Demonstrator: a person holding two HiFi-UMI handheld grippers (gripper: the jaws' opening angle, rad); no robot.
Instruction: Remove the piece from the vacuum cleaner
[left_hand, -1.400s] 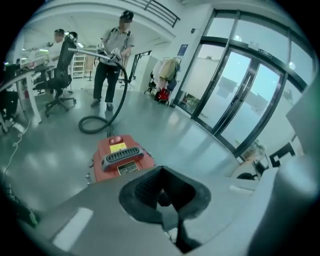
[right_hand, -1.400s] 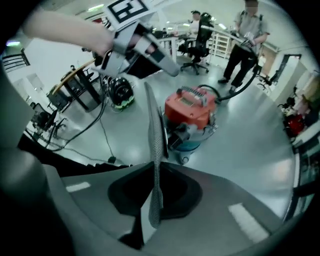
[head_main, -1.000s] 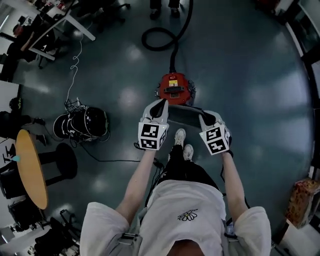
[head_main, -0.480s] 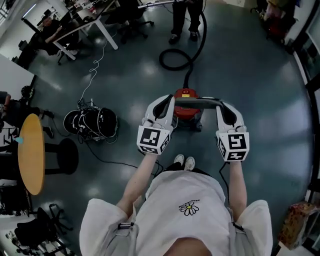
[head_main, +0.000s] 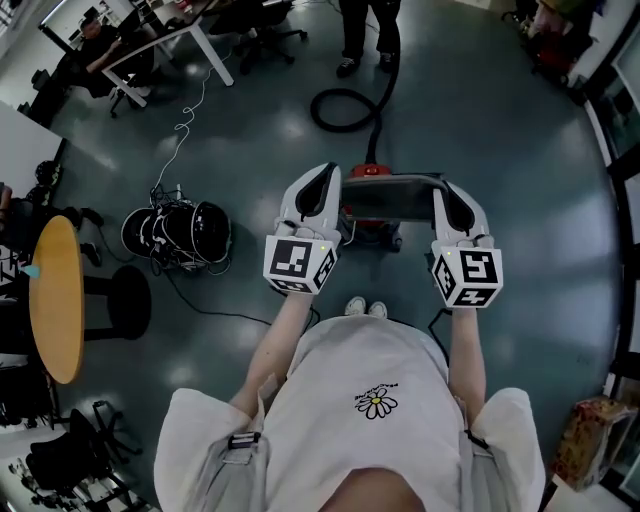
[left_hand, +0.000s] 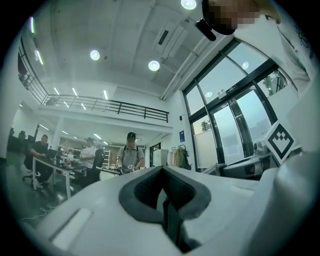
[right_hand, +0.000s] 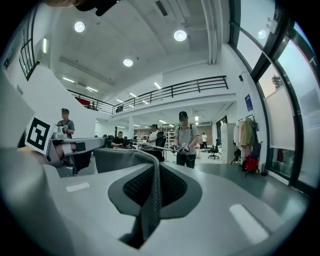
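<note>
presently left gripper (head_main: 325, 182) and right gripper (head_main: 446, 196) fingers clench opposite ends of the piece (head_main: 388, 197); long axis 9-to-3 o'clock, above the vacuum cleaner (head_main: 366, 231).

vacuum cleaner (head_main: 372, 171) — mostly hidden under piece (head_main: 385, 195) | standing person (head_main: 365, 30) — cropped at top edge

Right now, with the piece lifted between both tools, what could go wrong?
1. The left tool and right tool pinch only the thin ends of the grey piece; it may slip and fall onto the vacuum cleaner or shoes.
2. The hose loops ahead; stepping forward risks tripping.
</note>
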